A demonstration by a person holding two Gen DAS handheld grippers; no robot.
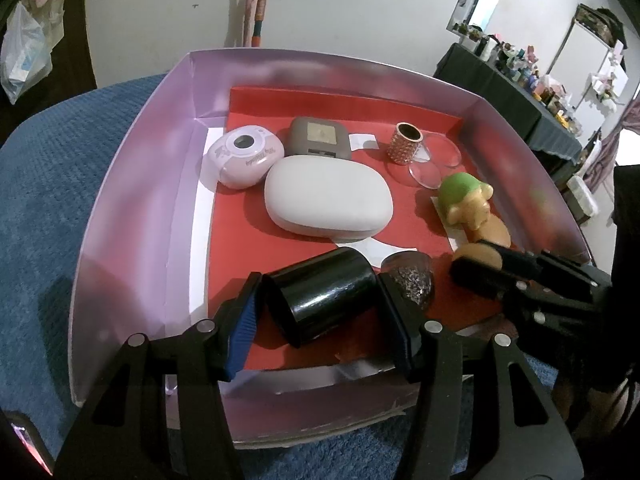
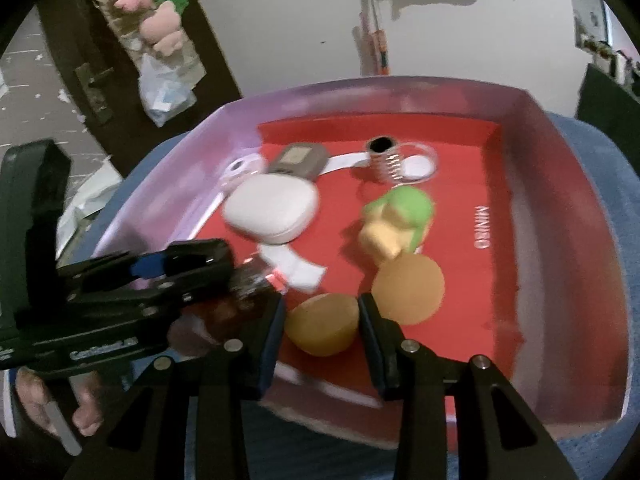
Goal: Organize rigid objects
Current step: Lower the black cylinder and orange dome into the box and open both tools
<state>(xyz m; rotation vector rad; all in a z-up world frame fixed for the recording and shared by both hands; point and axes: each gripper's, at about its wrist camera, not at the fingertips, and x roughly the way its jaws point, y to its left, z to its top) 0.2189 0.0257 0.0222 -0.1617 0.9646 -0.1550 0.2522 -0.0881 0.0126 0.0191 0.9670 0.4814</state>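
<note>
Pink box w/ red floor sits on blue cloth; glitter lump just right of the black cylinder. Left claw grips that cylinder at near edge. Right claw clamps 1 tan puck; 2nd puck just beyond, 1 green toy farther.
</note>
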